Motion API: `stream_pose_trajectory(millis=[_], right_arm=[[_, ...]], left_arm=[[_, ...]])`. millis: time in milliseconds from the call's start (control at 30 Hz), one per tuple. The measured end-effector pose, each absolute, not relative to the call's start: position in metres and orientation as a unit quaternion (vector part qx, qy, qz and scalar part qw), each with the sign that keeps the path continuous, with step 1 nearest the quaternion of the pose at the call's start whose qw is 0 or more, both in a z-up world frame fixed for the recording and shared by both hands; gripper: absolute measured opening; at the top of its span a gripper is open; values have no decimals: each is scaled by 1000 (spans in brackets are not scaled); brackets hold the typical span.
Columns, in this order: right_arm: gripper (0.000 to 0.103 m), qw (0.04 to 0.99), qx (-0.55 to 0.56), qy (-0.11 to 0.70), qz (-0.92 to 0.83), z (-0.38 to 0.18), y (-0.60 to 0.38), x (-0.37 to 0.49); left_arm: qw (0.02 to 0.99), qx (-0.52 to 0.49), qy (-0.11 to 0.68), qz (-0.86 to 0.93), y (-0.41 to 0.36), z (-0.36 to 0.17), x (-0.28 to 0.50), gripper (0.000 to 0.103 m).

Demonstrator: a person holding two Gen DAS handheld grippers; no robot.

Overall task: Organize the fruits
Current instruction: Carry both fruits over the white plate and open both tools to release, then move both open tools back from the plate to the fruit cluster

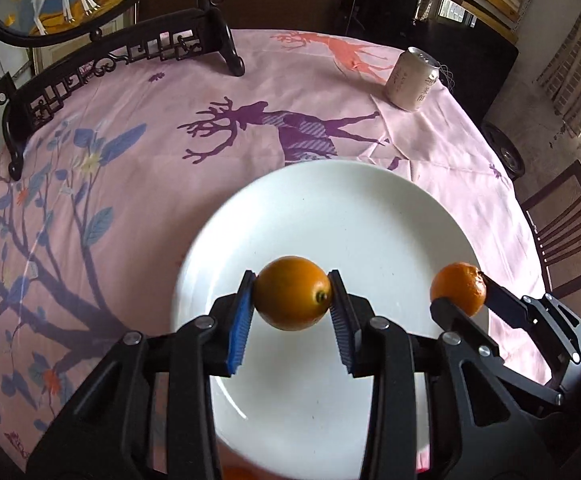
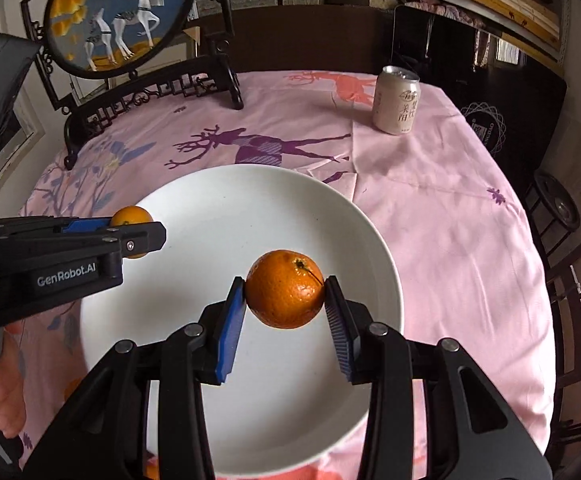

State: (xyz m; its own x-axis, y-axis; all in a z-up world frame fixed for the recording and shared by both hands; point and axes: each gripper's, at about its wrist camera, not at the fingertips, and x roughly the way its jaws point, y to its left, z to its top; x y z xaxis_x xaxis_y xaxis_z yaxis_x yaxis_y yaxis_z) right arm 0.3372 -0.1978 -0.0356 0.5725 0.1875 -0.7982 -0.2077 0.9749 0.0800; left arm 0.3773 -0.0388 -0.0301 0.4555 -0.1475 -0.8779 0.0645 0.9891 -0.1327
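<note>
A white plate [image 1: 330, 208] lies on the pink tablecloth; it also shows in the right wrist view [image 2: 210, 200]. My left gripper [image 1: 292, 300] is shut on a smooth orange [image 1: 292, 298] and holds it above the plate's near part. My right gripper [image 2: 284, 300] is shut on a dimpled orange [image 2: 284, 288] above the plate. The right gripper with its orange [image 1: 456, 288] shows over the plate's right rim in the left wrist view. The left gripper with its orange [image 2: 130, 220] shows over the plate's left rim in the right wrist view.
A drinks can [image 1: 412, 80] stands at the far right of the table, also in the right wrist view [image 2: 396, 100]. A dark carved stand with a round deer picture [image 2: 118, 16] stands at the far left. A wooden chair [image 1: 566, 232] is beside the table's right edge.
</note>
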Motion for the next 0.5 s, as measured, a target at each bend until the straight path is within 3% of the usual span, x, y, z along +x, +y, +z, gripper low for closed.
stream_pose_trajectory(millis=[233,300,333,367,500], right_arm=[[41,875,-17,471,111,-52,-191,375],[42,868,-16,482,115,-58,-190,377],[47,867,-22,485,111,-59,-189,376],[51,870,-32,481,102,-57,-189,373],[64,896,-66,429,94,-16,-196,329]], left_arm=[[840,-47,538,-62,-43,-52,402,38],[842,-54,533,-62,-41,-47,403,47],[846,-56,526,-65,-40,-41,399,59],[852,-55,516,-67,-37,-32,394,63],[875,-55,475,-78,-17,8,348,65]])
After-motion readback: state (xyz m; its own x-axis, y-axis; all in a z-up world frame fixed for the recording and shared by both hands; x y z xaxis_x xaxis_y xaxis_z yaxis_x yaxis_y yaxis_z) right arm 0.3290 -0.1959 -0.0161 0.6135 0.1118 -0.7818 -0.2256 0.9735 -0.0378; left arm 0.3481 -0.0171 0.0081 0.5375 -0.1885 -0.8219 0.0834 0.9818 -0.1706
